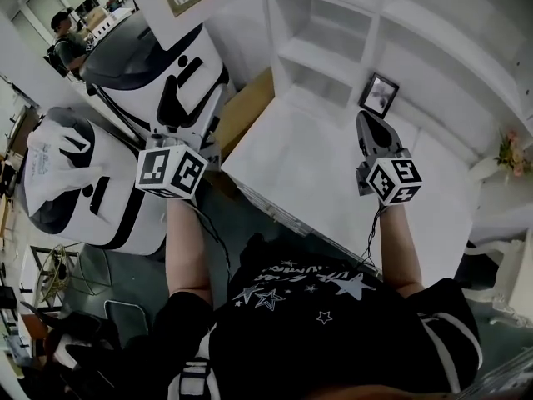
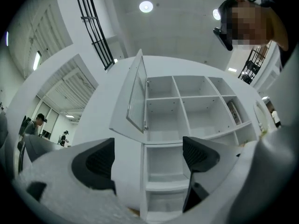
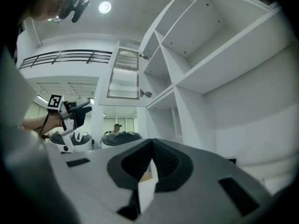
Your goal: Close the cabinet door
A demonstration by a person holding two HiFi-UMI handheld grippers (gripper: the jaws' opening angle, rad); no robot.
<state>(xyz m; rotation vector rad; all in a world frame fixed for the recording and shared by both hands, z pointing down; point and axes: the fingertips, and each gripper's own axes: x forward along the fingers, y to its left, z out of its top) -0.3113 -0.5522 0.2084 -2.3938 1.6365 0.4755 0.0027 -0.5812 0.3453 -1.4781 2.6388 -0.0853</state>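
Shelf cabinet [image 2: 187, 111] with its glass-panelled door [image 2: 134, 97] swung wide open off the upper left compartment, well apart from both tongs. The left tongs [image 2: 147, 160] are released, jaws spread with nothing between them. The right tongs [image 3: 150, 164] are clenched on nothing, out to the right near a picture frame [image 1: 379, 96] standing on a shelf. The closing looks not yet begun. It would likely go best with the left tongs brought to the door's free near edge, pressing on the frame rather than the ribbed glass, then swinging it steadily back over its compartment until it sits flush, without a slam. No handle can be made out, the small fittings on the hinge side are too small to read, and the head view barely catches the door
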